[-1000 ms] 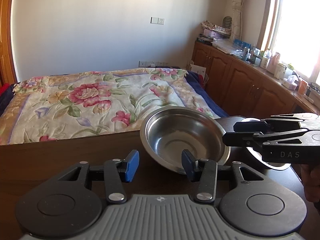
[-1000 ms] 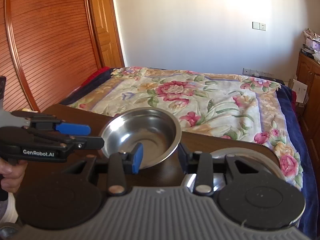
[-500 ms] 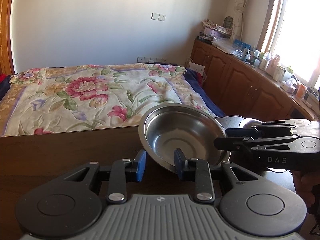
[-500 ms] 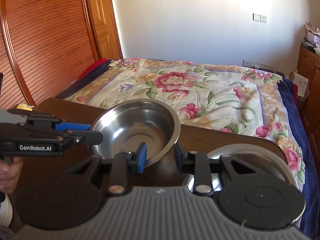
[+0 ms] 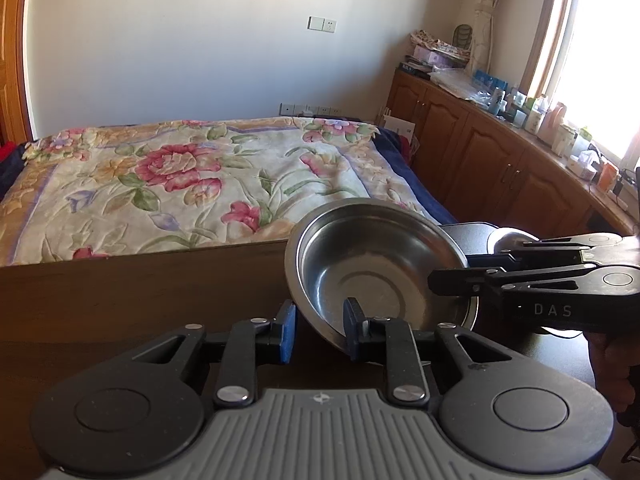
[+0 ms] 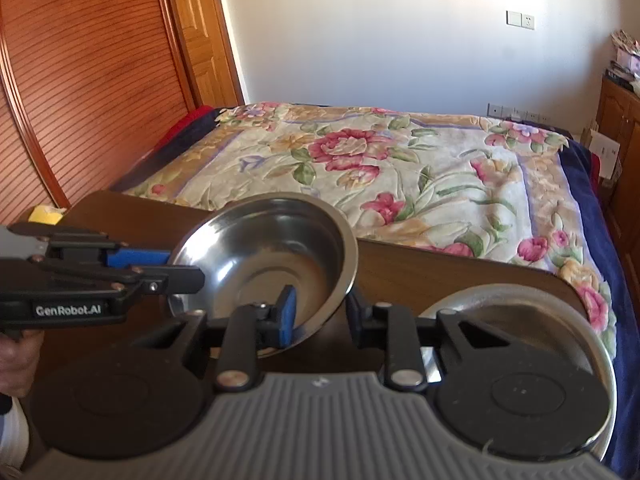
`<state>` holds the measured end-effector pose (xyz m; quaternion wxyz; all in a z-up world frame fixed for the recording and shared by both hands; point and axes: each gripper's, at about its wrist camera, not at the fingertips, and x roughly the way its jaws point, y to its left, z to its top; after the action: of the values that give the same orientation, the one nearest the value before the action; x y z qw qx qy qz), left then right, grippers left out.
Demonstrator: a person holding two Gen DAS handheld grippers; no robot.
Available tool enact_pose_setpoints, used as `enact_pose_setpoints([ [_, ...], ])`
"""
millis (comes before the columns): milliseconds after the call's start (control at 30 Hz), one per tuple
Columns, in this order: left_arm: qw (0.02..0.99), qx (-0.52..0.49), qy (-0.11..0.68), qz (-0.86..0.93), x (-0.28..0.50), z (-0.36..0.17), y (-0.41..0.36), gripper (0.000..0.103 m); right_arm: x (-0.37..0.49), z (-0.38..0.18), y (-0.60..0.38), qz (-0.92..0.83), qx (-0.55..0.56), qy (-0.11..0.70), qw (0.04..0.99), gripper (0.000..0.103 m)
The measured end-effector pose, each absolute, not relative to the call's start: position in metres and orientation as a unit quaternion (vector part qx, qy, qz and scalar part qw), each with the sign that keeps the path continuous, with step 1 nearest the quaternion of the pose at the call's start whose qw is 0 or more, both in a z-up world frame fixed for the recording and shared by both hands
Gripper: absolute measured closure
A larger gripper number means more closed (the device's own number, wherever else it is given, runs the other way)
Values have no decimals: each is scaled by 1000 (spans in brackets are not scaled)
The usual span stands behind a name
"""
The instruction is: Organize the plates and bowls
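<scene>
The bowl is tilted above the table, its near rim lifted and its open side turned toward both cameras, and it is gripped at two points of that rim. The left gripper straddles the rim's near-left part: one blue pad lies outside the wall, the other inside the bowl, and the jaws are closing onto the thin steel between them. The right gripper straddles the rim's near-right part in the same way, one finger inside and one outside, its jaws likewise closing. In the left view the right gripper is seen reaching in from the bowl's right side; in the right view the left gripper is seen reaching in from the bowl's left. Neither hand is nearer; the bowl lies straight ahead of both finger pairs. Being round, it has no long axis. Both grippers are pitched downward toward the bowl. To the bowl's right, a plate lies flat on the table, mostly hidden behind the right gripper's body. It is judged the likely place for the bowl.
</scene>
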<state>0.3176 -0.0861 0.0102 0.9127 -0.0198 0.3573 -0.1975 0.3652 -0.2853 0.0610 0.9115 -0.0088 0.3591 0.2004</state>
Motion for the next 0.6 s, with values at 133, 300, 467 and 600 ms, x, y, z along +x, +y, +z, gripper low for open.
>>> enact_pose_setpoints([
  [133,914,-25,350,-202,309,19,-86,77,360,64,-288,200,0,357,913,78],
  [300,917,-21,337,-210,294,34,-87,77,352,72,-291,194,6,352,916,78],
  [467,921,-19,324,-216,279,51,-90,77,338,86,-293,191,4,343,920,78],
  [600,922,-15,316,-223,268,61,-90,77,330,97,-296,187,1,336,923,78],
])
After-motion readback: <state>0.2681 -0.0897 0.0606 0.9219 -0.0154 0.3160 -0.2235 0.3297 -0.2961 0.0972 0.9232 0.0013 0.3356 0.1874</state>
